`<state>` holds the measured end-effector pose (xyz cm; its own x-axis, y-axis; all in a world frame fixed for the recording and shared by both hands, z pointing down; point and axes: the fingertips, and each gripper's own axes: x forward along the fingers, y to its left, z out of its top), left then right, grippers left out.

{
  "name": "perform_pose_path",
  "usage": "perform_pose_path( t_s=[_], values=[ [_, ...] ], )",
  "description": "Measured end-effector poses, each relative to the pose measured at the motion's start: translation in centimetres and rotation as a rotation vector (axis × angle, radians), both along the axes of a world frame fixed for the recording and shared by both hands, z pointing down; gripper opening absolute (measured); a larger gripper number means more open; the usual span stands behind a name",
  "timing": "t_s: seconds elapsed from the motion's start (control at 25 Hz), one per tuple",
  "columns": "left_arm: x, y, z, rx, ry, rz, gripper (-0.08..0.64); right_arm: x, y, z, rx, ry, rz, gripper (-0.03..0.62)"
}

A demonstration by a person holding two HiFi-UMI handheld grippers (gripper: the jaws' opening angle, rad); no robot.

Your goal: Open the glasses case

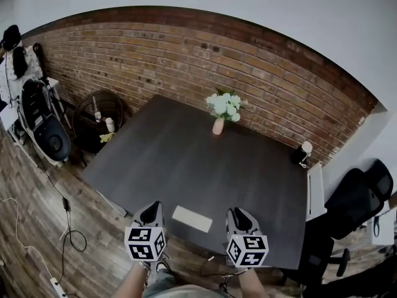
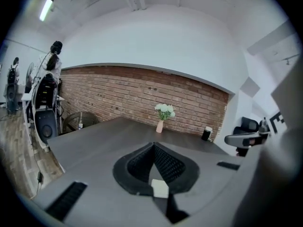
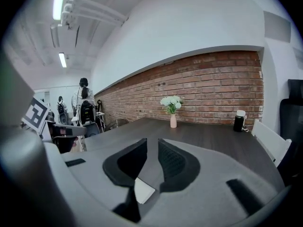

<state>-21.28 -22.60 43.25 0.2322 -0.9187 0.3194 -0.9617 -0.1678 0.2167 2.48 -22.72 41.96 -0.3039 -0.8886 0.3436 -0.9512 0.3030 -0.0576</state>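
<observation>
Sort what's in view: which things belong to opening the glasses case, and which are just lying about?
For the job: glasses case; left hand-held gripper; right hand-held gripper.

Lying about: vase of flowers; black cup; office chair; basket.

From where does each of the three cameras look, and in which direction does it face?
Head view: on the person's head, facing steeply down at the table and the glasses case; the left claw, the right claw and both forearms show at the bottom.
Left gripper view: on the left claw, facing along its touching jaws across the table toward the brick wall.
Right gripper view: on the right claw, facing likewise; its jaws stand slightly apart.
Both gripper views share the flower vase before the wall.
</observation>
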Motion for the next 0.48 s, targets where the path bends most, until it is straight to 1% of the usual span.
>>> perform_pose_path(
  t_s=[0.2,0.32,0.48],
  values=[
    [-1.2,-2.9,0.7,-0.022,-0.008,0.097,-0.005,-1.2,-0.9,0.4,-0.017,0.000,0.093,0.076],
    [-1.5,-4.4,1.1,-0.028,-0.002,0.118,-0.005,-1.4,-1.1,0.8,-0.027,0.008,0.117,0.077],
    [-0.6,-5.0,2.4,-0.053,-0.006,0.133,-0.005,-0.7,-1.3,2.0,-0.051,0.015,0.129,0.077]
  ],
)
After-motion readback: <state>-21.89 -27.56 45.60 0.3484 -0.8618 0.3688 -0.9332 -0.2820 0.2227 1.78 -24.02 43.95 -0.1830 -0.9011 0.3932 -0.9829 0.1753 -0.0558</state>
